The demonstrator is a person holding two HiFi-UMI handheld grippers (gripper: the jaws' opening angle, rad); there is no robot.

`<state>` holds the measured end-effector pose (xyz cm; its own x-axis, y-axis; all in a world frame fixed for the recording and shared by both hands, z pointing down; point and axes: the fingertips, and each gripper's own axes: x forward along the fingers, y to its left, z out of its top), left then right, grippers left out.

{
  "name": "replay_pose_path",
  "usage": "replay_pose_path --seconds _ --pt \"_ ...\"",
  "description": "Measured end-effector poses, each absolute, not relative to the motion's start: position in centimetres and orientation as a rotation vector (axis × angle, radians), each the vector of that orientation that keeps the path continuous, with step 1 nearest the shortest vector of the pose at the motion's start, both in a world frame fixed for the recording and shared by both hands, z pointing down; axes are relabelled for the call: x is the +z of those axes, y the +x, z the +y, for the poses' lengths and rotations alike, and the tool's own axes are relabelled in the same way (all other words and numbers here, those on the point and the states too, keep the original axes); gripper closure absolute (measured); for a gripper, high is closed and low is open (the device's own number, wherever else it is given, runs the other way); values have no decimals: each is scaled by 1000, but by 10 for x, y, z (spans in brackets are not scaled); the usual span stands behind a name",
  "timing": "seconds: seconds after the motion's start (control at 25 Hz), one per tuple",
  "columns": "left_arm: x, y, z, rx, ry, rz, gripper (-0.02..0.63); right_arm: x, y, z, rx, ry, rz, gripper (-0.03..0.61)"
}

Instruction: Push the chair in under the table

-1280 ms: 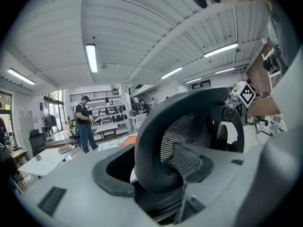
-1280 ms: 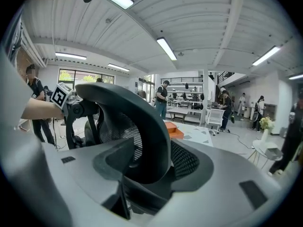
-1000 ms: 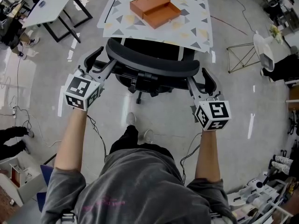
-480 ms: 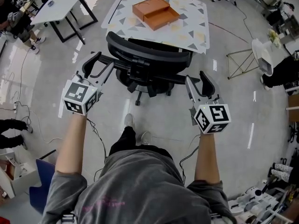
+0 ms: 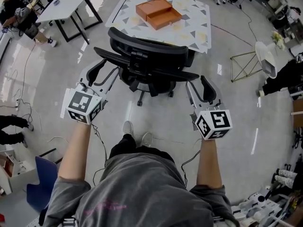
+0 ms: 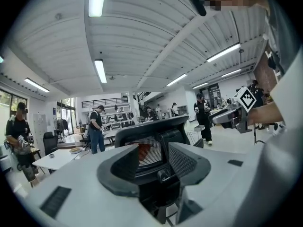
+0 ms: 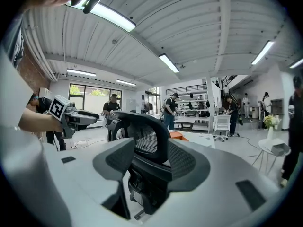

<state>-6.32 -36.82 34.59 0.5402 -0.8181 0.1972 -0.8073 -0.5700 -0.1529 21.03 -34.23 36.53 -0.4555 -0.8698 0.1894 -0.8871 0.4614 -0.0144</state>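
left tool [image 5: 105,72] released, jaws just narrowing, nothing between; right tool [image 5: 199,86] released; chair [image 5: 151,56] skewed, uneven push could swivel it against table [image 5: 191,20]

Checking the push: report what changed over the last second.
The left claw and right claw came off the chair and drew back toward the person. The left claw's jaws have just been closing, on nothing. The chair rolled slightly further under the table. The orange box stays put.
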Motion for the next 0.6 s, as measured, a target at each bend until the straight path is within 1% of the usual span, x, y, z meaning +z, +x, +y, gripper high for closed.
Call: replay_pose_path --seconds 0.28,0.6 --pt "334 -58 -352 -352 -2730 1411 422 360 204 -329 174 1550 -2560 353" --pt "327 -71 -344 -315 -2744 1384 439 354 182 -320 179 1574 -2553 356"
